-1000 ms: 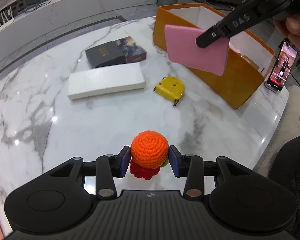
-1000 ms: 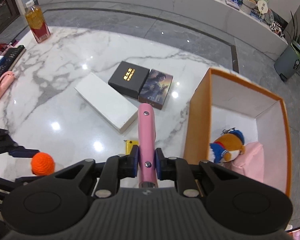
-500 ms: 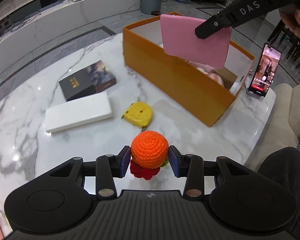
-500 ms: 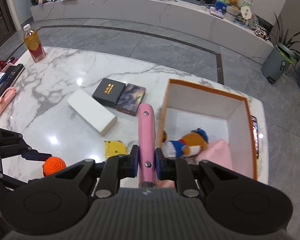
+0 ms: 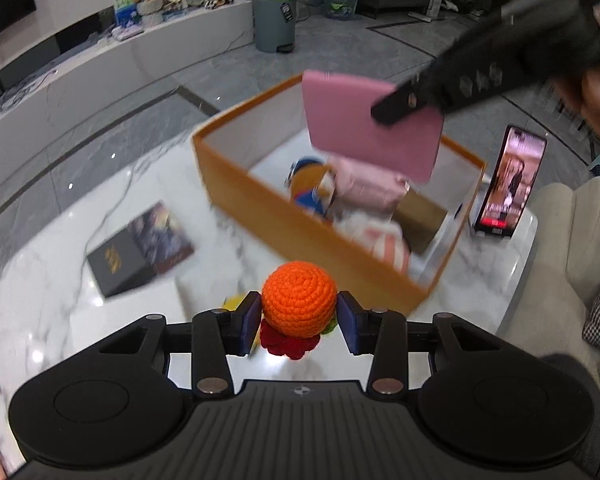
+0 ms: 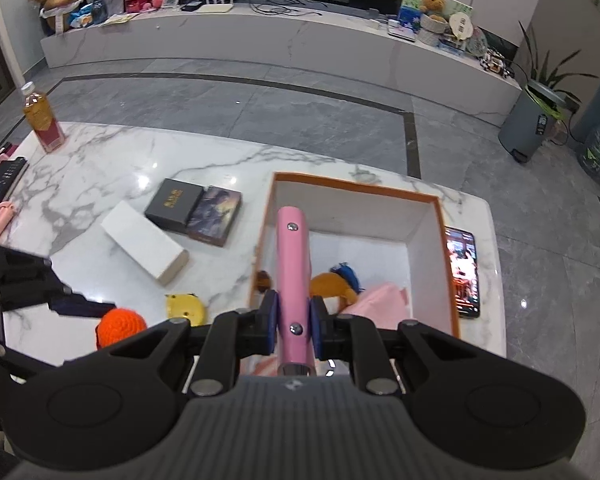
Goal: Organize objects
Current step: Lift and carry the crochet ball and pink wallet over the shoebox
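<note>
My left gripper [image 5: 299, 318] is shut on an orange crocheted ball toy [image 5: 299, 305] with a red base, held above the table just short of the orange box [image 5: 284, 216]. My right gripper [image 6: 293, 319] is shut on a flat pink case [image 6: 293, 256], held edge-up over the box [image 6: 446, 264]; it also shows in the left wrist view [image 5: 364, 136]. In the box lie a plush toy [image 6: 334, 284] and a pink pouch [image 6: 380, 300].
On the marble table [image 6: 100, 160] lie a white box [image 6: 144, 246], a black box with a picture book [image 6: 196, 208], and a yellow tape measure [image 6: 185, 307]. A phone [image 6: 464, 272] stands right of the box. A drink bottle [image 6: 44, 124] stands far left.
Both grippers have moved toward the orange box with their objects. The pink case is now over the box's inside, and the ball is close to its near wall.
</note>
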Available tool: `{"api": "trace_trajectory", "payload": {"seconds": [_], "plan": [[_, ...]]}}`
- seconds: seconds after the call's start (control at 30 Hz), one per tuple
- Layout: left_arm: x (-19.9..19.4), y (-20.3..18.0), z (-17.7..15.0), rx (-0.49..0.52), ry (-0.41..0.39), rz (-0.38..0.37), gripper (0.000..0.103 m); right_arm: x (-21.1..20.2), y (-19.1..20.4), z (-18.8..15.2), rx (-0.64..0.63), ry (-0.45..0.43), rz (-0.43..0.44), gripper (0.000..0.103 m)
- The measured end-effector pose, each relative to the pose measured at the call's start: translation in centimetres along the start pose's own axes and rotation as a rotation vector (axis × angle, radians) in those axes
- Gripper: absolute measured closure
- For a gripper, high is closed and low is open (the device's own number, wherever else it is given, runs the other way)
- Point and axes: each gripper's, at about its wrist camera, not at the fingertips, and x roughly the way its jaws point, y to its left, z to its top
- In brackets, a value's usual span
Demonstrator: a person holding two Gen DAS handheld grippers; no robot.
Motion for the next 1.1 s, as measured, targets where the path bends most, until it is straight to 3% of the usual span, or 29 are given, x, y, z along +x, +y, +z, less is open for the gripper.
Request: {"api": "trace_trajectory", "payload": {"seconds": [0.4,0.63,1.1], "plan": [[4.5,-2.8,5.9,0.064,-0.034,0.004,0.055,3.5,-5.6,-2.3,0.069,0.042,-0.05,0.086],[7.5,-2.3,8.7,0.048,-0.035,0.027,0.055,5.6,-7.7,-3.4,0.059,0.047,-0.108,0.086],[13.6,-0.4,10.0,0.031,0.033,0.103,0.055,10.5,-9.9,-5.0,0.052,0.064,-0.136,0.086]]}}
